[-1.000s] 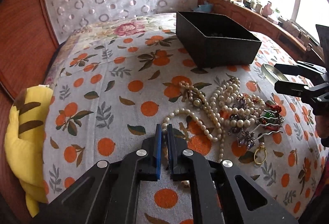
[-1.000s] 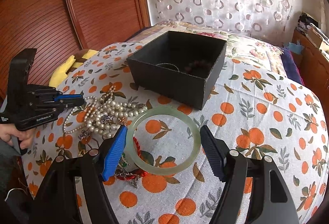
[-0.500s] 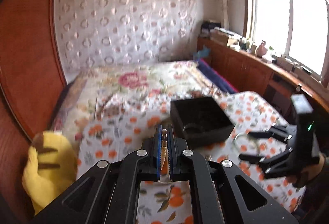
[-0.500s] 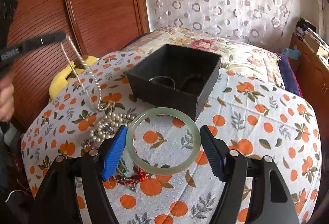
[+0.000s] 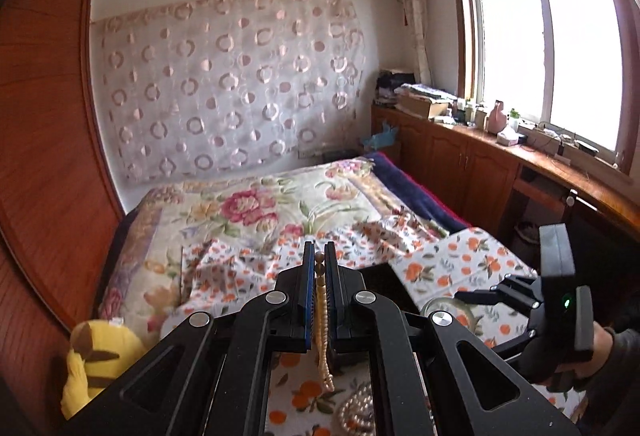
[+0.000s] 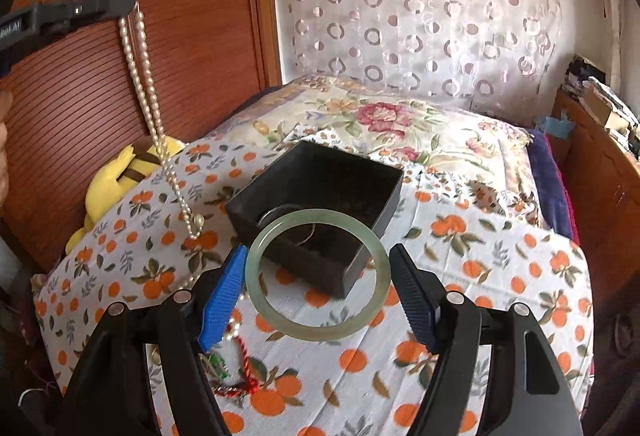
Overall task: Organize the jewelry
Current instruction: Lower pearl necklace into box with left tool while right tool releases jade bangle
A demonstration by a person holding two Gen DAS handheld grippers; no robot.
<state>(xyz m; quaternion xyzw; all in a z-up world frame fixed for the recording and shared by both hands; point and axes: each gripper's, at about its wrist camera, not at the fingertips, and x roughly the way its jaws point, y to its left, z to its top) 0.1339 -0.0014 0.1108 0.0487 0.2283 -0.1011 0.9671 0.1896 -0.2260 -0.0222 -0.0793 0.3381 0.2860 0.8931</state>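
Hanging in a double strand of small pale beads, the pearl necklace is pinched in the closed left claw above the bed's orange-print cloth, its lower end hidden, while the right claw grips a pale green bangle before the open black box.
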